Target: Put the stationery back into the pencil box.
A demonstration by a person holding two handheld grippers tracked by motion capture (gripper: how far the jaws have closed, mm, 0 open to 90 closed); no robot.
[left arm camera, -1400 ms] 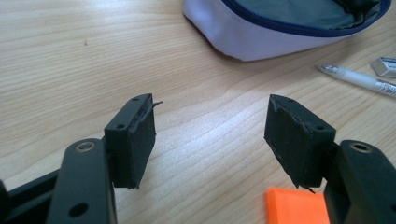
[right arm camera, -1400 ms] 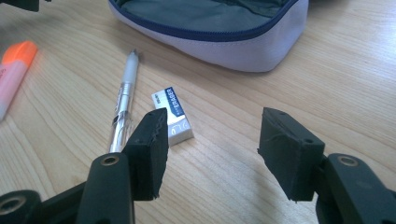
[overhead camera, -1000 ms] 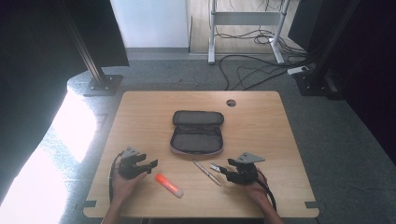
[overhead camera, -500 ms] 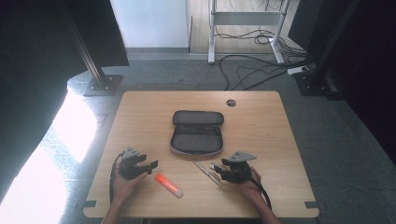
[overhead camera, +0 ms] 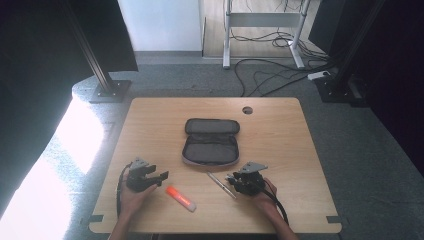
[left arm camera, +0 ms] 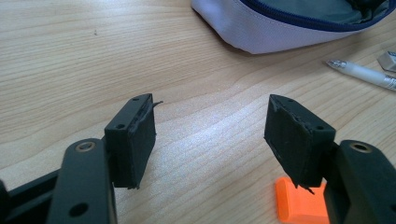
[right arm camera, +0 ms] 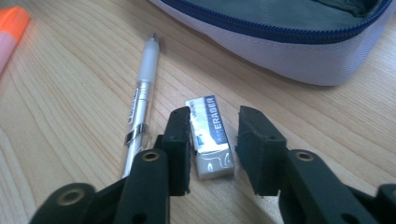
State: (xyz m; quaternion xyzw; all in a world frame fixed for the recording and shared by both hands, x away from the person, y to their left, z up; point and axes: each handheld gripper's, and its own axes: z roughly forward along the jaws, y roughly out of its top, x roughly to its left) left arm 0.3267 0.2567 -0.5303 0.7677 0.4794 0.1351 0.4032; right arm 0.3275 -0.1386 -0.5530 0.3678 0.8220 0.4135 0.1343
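Eraser (right arm camera: 211, 137) lies on the table (overhead camera: 300, 150) beside the pen (right arm camera: 140, 107), between the right gripper's (right arm camera: 215, 135) narrowing jaws, untouched on one side. Overhead, it's hidden; left gripper (left arm camera: 210, 135) rests wide, low.

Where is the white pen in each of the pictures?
High view: the pen lies near the table's front edge, left of the right gripper.
Left gripper view: its tip shows at the right edge.
Right gripper view: left of the eraser, centre-left.
Shared landmark: the open pencil case beyond it.
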